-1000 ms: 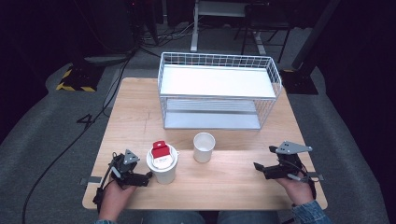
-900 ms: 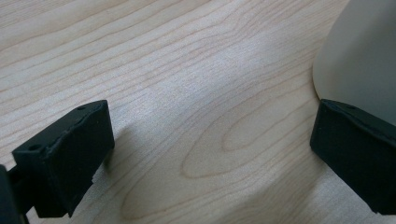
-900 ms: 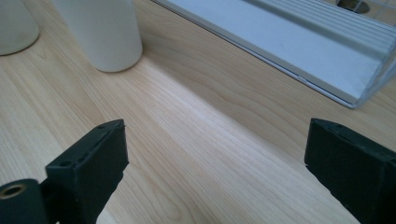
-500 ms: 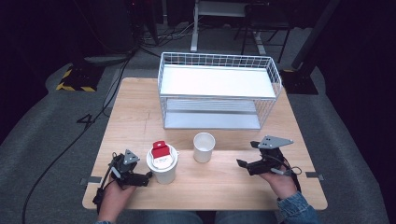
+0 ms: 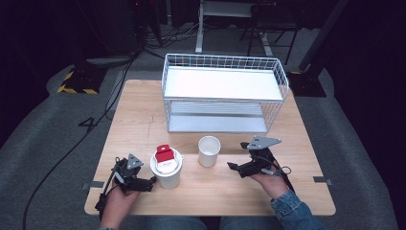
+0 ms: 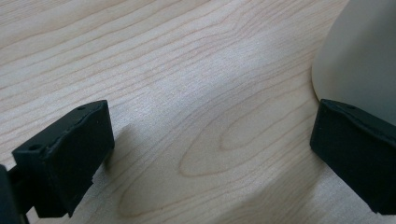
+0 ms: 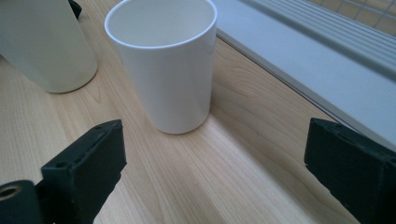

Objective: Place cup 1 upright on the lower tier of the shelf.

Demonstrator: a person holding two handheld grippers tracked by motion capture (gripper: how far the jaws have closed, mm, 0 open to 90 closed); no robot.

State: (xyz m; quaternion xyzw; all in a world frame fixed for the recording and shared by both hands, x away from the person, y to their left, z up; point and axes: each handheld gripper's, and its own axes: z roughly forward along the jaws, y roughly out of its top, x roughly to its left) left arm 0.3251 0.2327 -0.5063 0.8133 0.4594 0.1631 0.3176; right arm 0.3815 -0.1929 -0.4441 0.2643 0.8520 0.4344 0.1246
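White cup (image 5: 209,151) stands empty; larger cup (image 5: 166,170) holds a red packet (image 5: 164,154).

My light wooden table (image 5: 134,120) stands on grey carpet (image 5: 43,143); black-and-yellow hazard tape (image 5: 76,89) lies past its far-left corner, darkness beyond.

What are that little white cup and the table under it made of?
The white cup looks like smooth plastic or glazed ceramic: an even, softly glossy wall with a thin rim. The table looks like pale wood or wood laminate, matte, with visible grain lines.
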